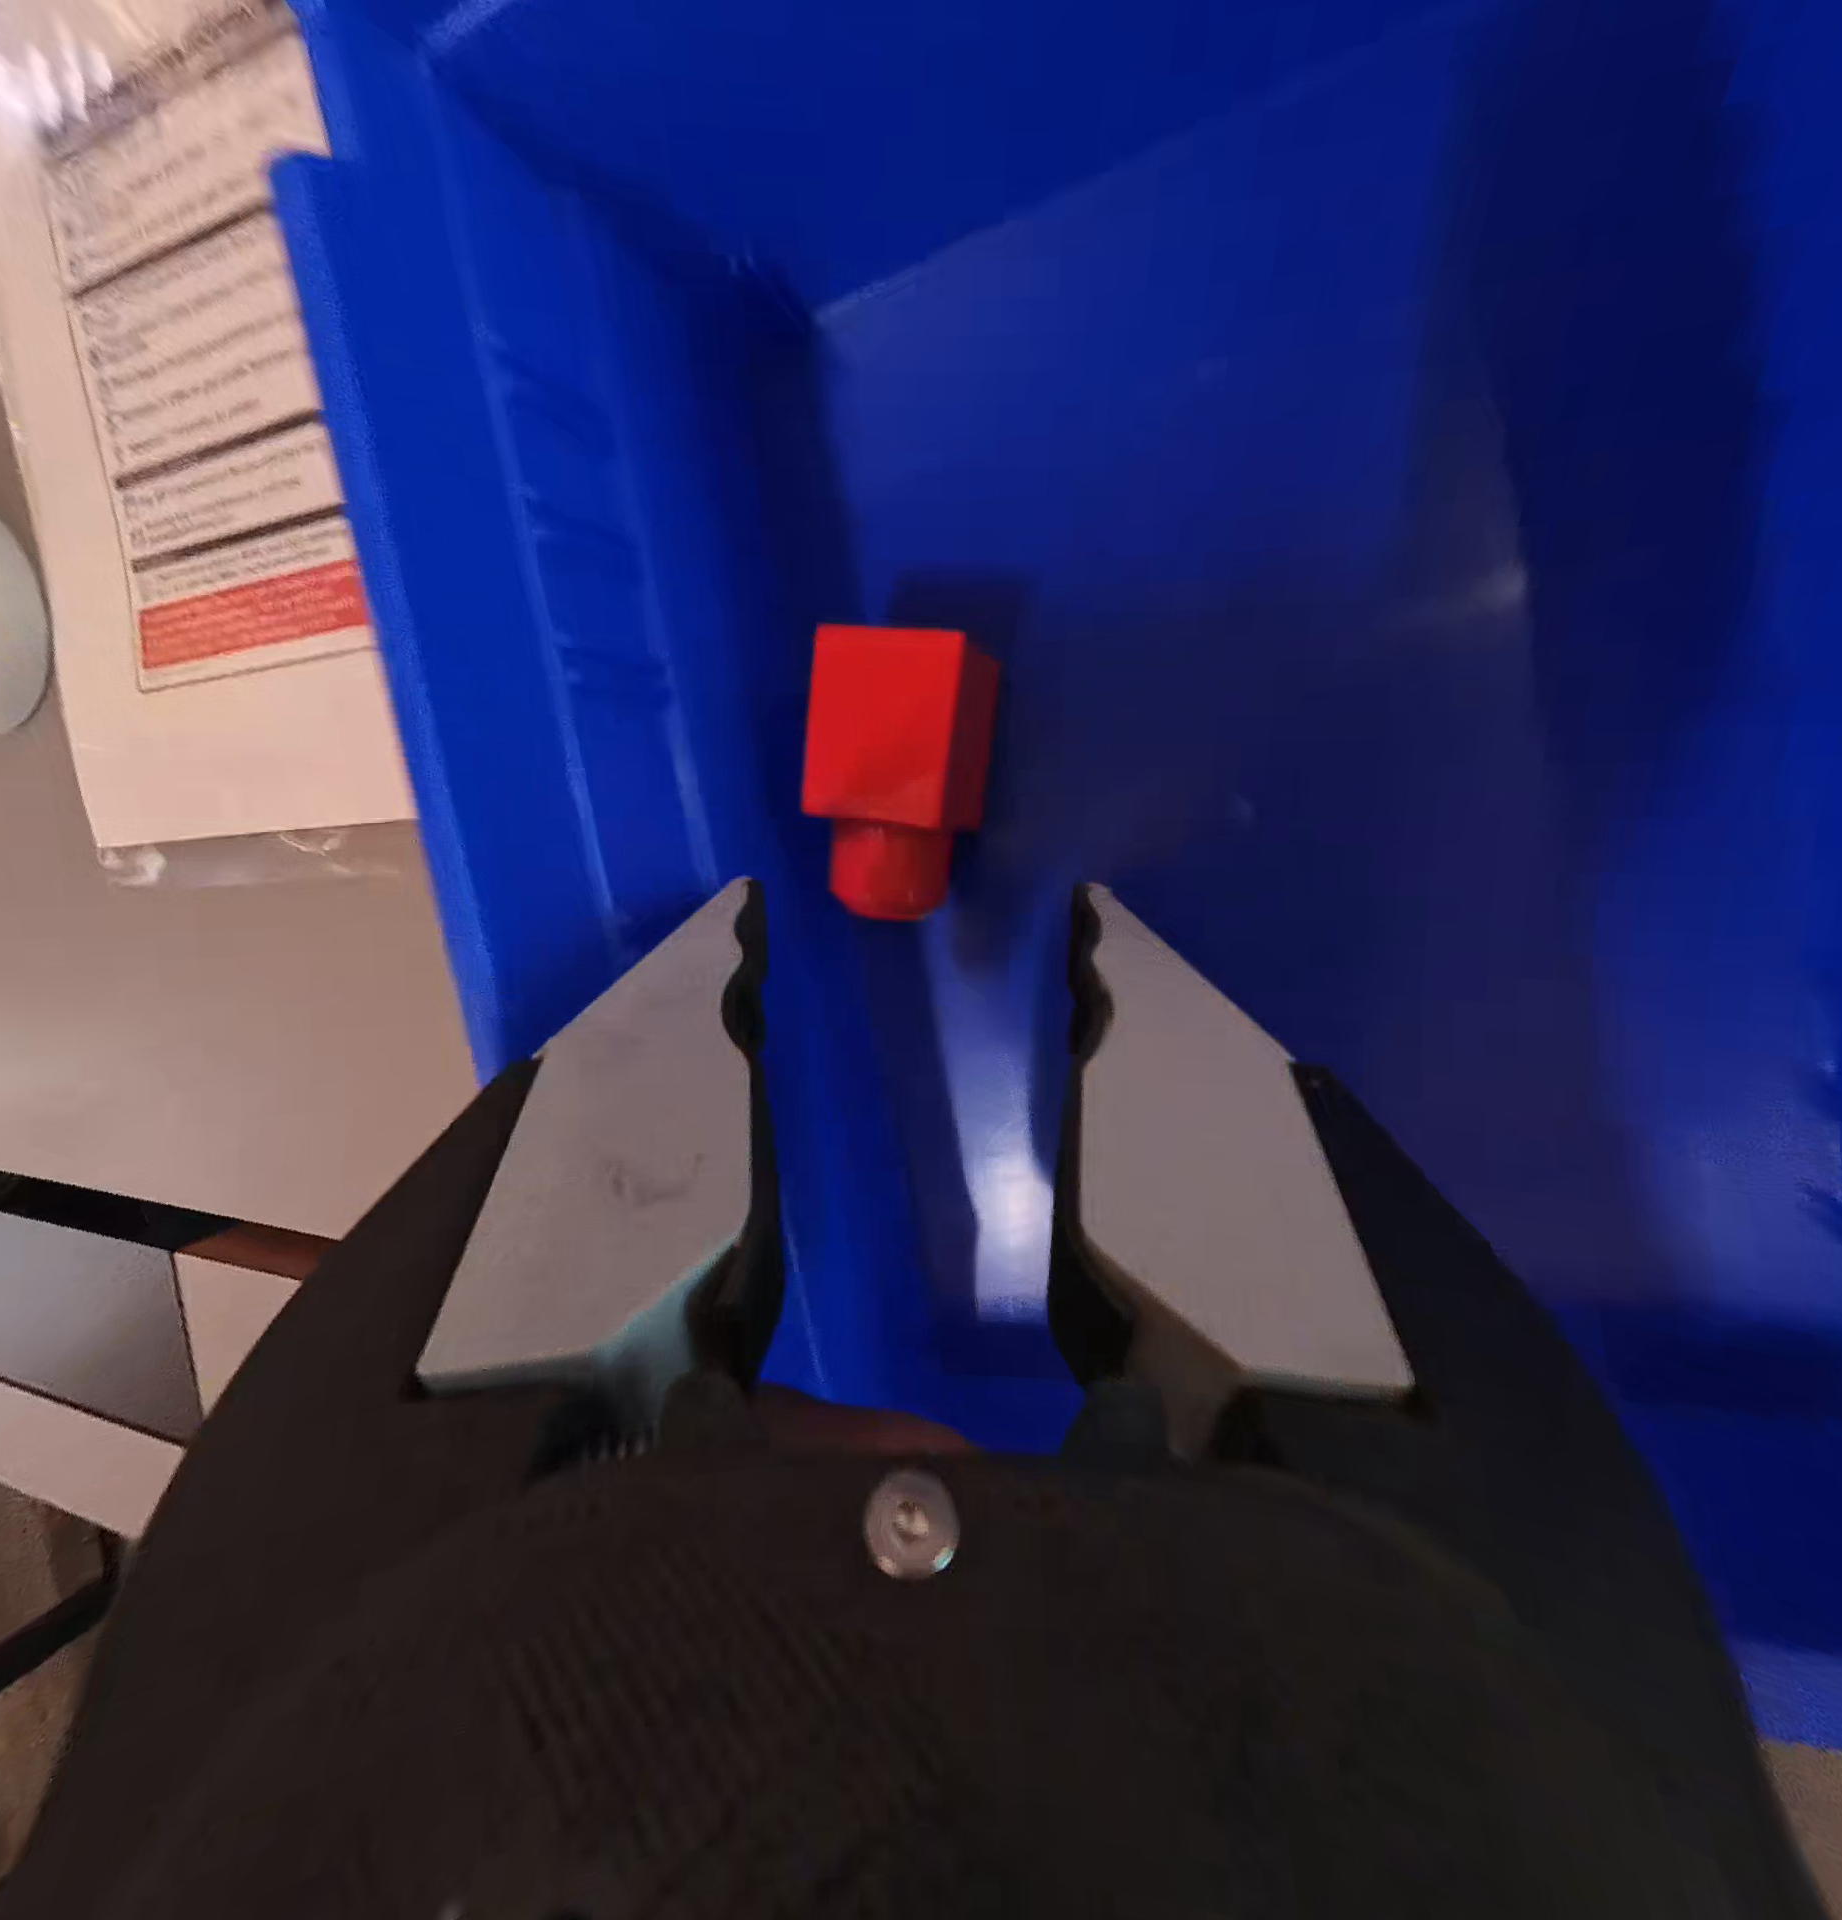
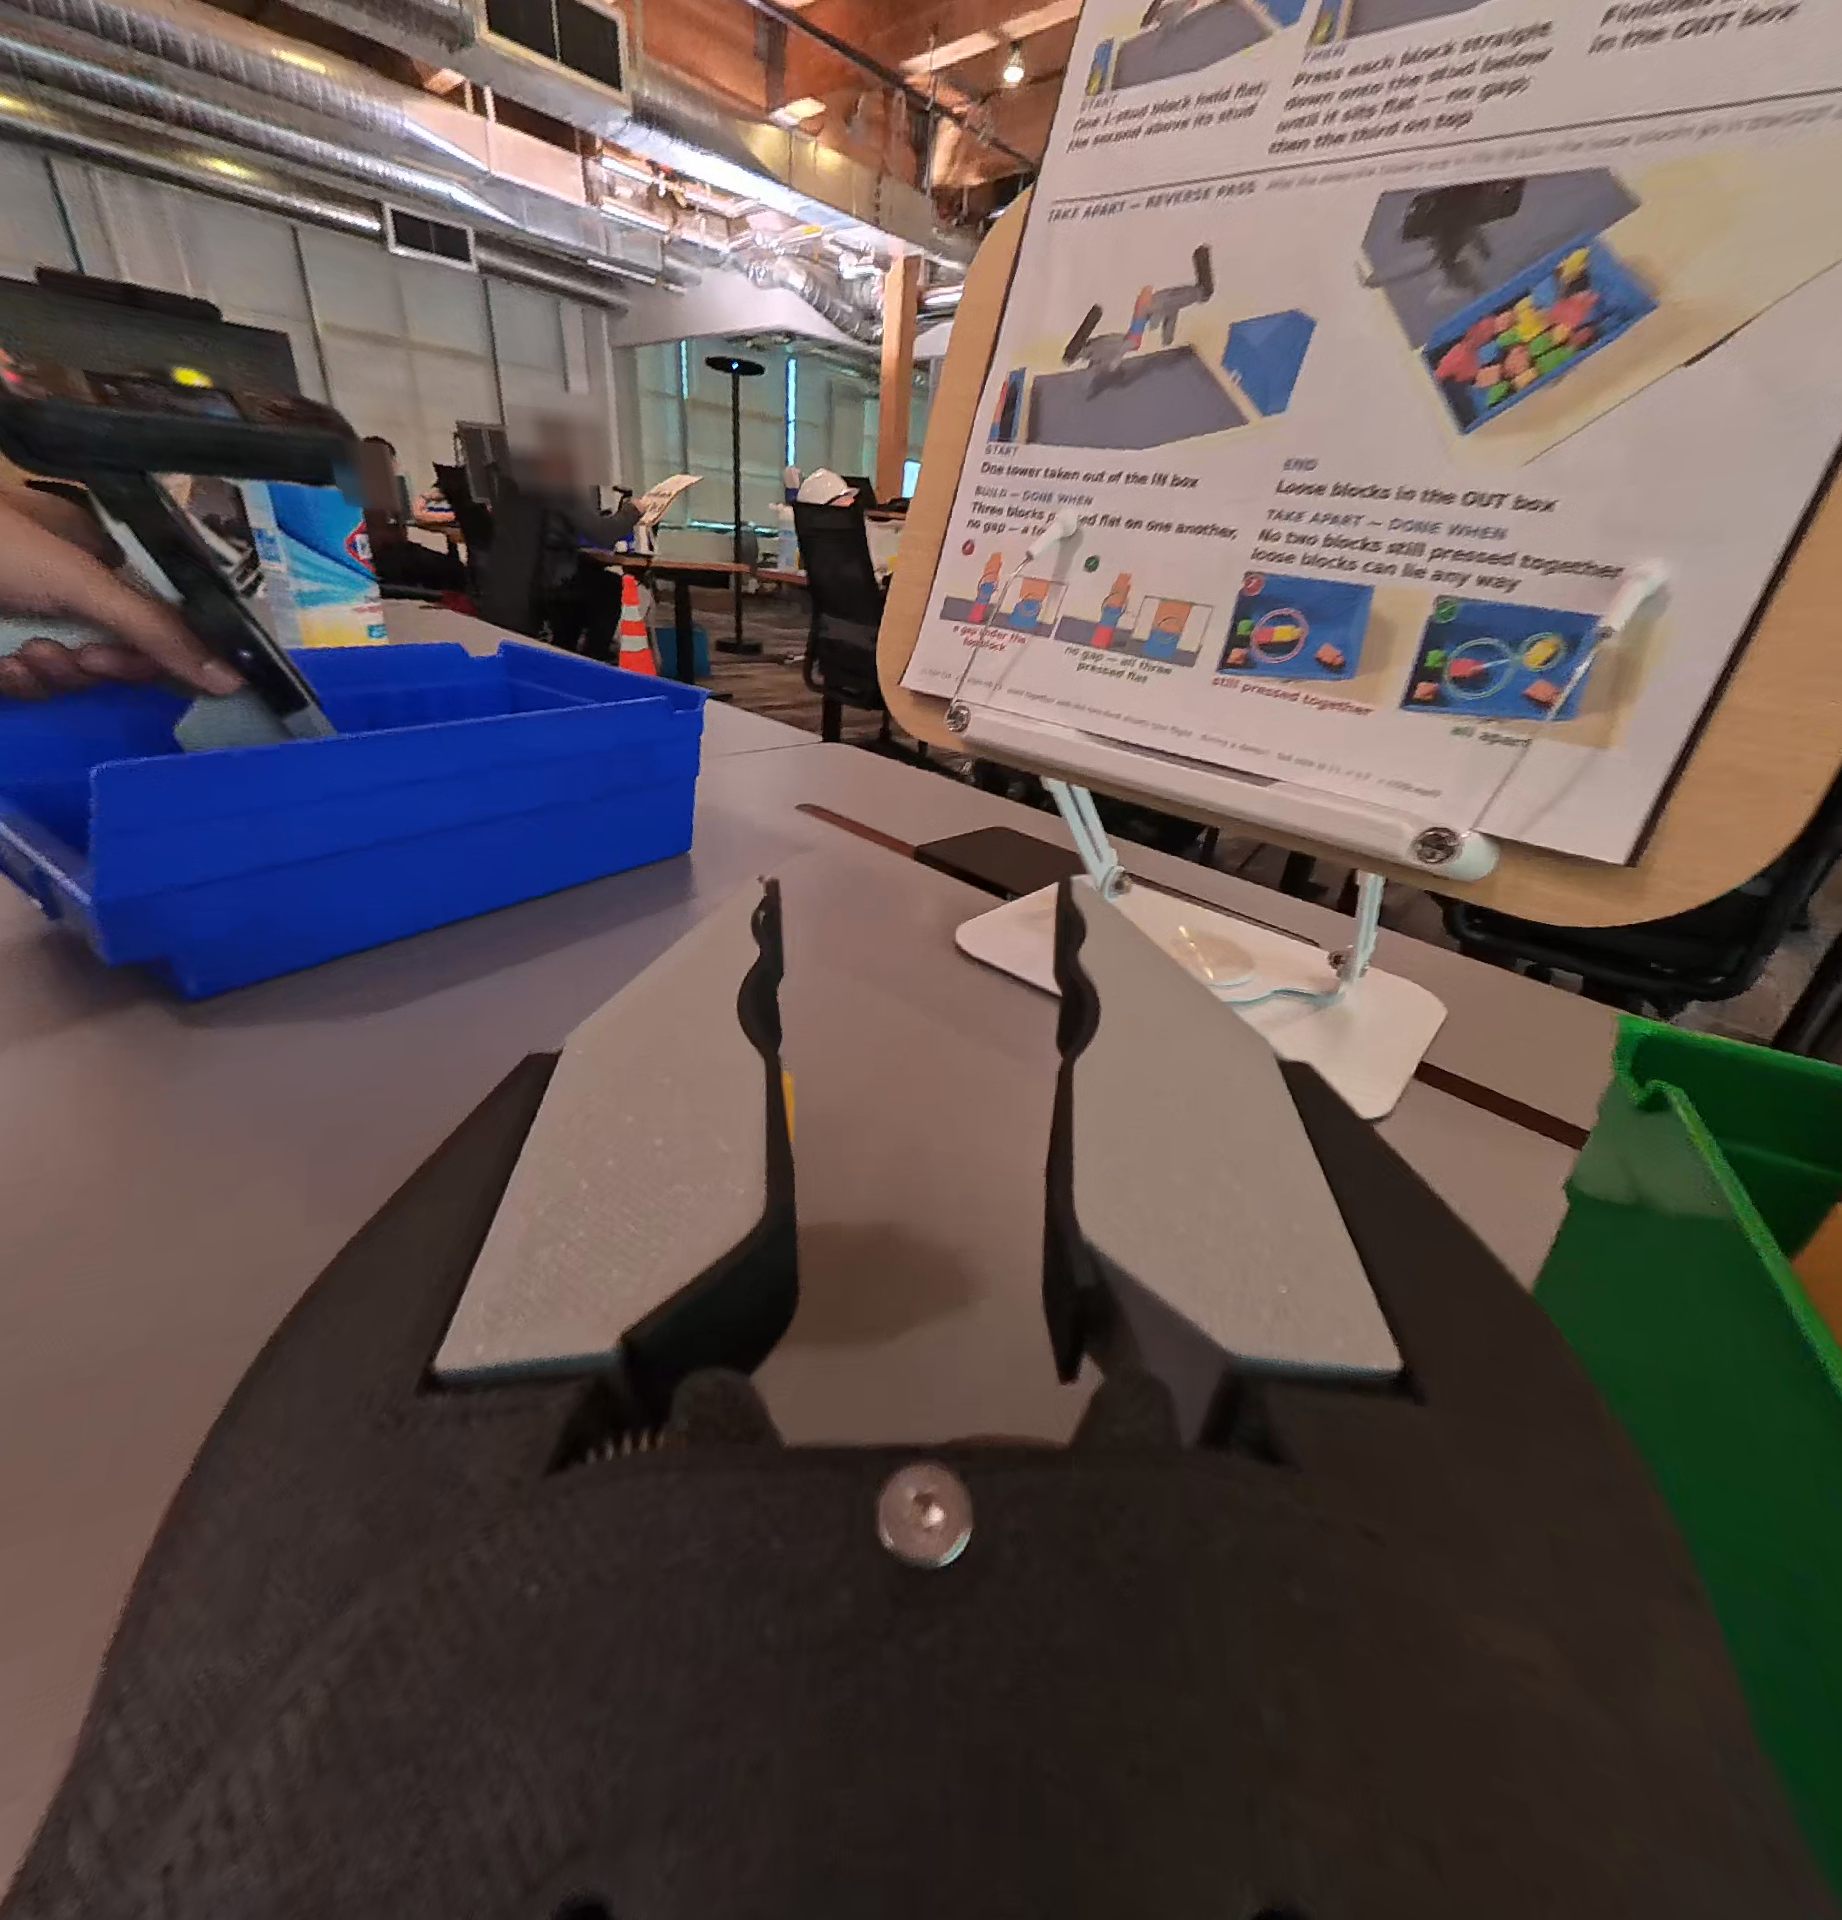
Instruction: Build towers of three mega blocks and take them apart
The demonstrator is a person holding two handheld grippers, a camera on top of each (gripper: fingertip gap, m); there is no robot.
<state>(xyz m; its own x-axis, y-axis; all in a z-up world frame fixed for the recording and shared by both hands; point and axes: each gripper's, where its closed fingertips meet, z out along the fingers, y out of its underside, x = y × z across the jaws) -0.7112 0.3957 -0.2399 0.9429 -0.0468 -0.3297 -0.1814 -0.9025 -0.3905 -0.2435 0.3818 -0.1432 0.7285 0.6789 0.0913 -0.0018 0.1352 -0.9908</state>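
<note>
A single red one-stud block [image 1: 896, 748] lies on its side on the floor of the blue bin [image 1: 1312, 520], its stud pointing toward me. My left gripper [image 1: 912, 914] is open and empty, reaching into the bin with its tips just short of the stud. In the right wrist view the blue bin [image 2: 397, 821] stands on the grey table at the left, with the left gripper [image 2: 242, 707] dipping into it, held by a hand. My right gripper [image 2: 912, 914] is open and empty, low over the table.
A green bin [image 2: 1717, 1236] with coloured blocks stands at the right edge. An instruction sheet on a wooden board with a white stand [image 2: 1260, 987] is ahead on the right. A laminated sheet [image 1: 200, 416] lies left of the blue bin. Some 50 cm of space lies between my two pairs of fingers.
</note>
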